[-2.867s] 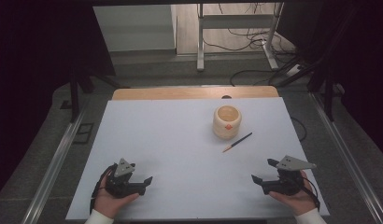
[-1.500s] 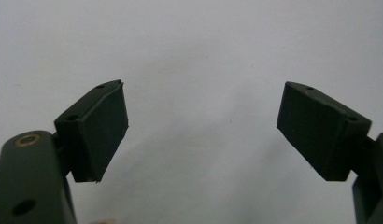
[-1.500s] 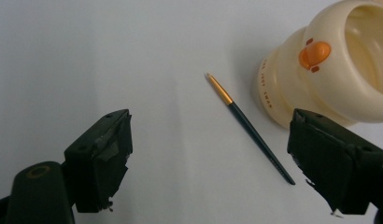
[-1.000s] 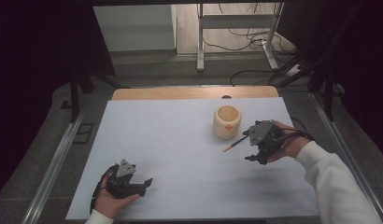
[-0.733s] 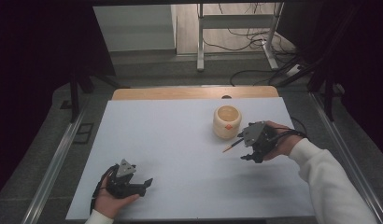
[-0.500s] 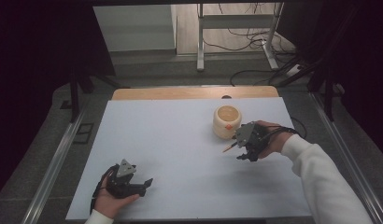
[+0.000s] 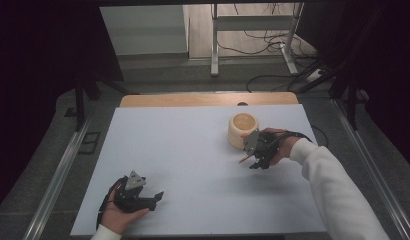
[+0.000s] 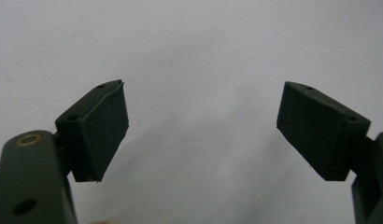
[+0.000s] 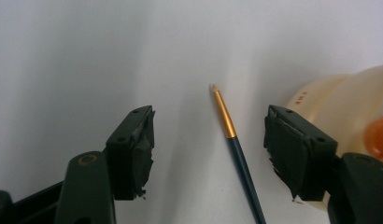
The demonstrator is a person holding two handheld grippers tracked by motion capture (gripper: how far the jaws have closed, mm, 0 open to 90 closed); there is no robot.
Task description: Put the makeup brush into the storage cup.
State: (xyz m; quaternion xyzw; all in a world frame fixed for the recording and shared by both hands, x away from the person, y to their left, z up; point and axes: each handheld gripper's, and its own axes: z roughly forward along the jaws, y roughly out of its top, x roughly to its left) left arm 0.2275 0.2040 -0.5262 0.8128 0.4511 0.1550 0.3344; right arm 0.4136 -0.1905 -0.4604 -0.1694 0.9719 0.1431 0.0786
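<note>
Currently my right gripper (image 7: 254, 155) is out over the right-middle of the counter (image 7: 193, 150), just beside the cream pot (image 7: 241, 128), tilted down at the surface. Its 2 fingers (image 9: 133, 149) are spread wide with nothing between the pads. Through the right gripper view, a paintbrush (image 9: 236, 149) lies flat on the counter in the gap between those fingers: dark teal handle, gold ferrule, pale tip pointing away from me. It sits closer to the right-hand finger than the left-hand one, and neither finger touches it. Pot wall fills the right edge of that view, just behind the right-hand finger, with a small red mark on its side; cannot tell what the mark says. In the high view the brush is mostly hidden under the gripper, only an orange-looking end pokes out at its lower left. My left gripper (image 7: 143, 196) is at the near-left corner of the counter, held in my hand (image 7: 118, 212), well apart from pot and brush. Its fingers (image 8: 98, 126) are also wide, over bare white surface.
</note>
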